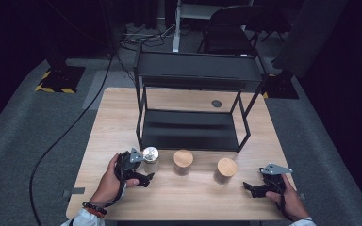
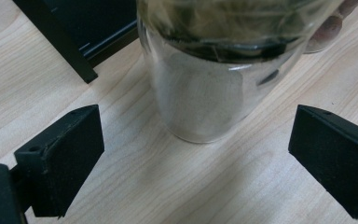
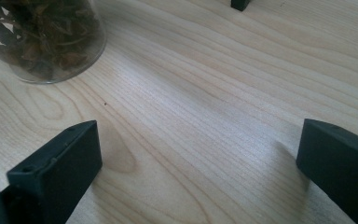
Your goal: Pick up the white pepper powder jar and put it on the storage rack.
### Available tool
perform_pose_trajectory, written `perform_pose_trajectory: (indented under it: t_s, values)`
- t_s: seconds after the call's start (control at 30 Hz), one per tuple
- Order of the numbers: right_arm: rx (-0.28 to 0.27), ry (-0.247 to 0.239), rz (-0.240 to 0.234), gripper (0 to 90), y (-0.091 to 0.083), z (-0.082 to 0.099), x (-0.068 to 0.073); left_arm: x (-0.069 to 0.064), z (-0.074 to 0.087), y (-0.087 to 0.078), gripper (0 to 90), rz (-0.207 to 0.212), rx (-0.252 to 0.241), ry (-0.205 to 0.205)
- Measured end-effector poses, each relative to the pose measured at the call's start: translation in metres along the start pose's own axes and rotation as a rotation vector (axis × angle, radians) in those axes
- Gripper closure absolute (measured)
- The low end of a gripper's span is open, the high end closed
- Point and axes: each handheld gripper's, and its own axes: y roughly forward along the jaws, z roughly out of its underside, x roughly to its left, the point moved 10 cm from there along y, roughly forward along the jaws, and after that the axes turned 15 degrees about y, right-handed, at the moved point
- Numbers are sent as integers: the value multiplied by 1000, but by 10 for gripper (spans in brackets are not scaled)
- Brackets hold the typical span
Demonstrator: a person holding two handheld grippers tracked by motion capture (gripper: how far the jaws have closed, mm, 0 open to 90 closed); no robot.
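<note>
A glass jar with a silver metal lid stands at the table's front left, just in front of the black rack's left leg. My left gripper is right beside it, held in a hand. In the left gripper view the jar rises close ahead, just beyond the wide-open jaws of the left gripper, untouched. Two wooden-lidded jars stand in a row to its right. My right gripper rests low at the front right, open over bare wood. A jar of dried leaves sits ahead of it to the left.
A black two-shelf metal rack takes up the middle and back of the wooden table. Its front leg stands next to the silver-lidded jar, and a foot shows far ahead. Chairs and cables lie on the floor behind.
</note>
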Motion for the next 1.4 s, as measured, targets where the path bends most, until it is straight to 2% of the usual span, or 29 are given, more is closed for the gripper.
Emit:
perform_pose_trajectory:
  t_s: [0.43, 0.9, 1.07, 1.23, 1.4]
  values:
    - [0, 0, 0, 0, 0, 0, 0, -1, -14, 3, 34, 6, -20, 5]
    - [0, 0, 0, 0, 0, 0, 0, 0, -20, 8, 42, 26, -27, -13]
    - [0, 0, 0, 0, 0, 0, 0, 2, -24, 11, 63, 21, -33, -28]
    - [0, 0, 0, 0, 0, 0, 0, 5, -24, 15, 132, 14, -23, -51]
    - [0, 0, 0, 0, 0, 0, 0, 6, -26, 19, 157, 11, -22, -54]
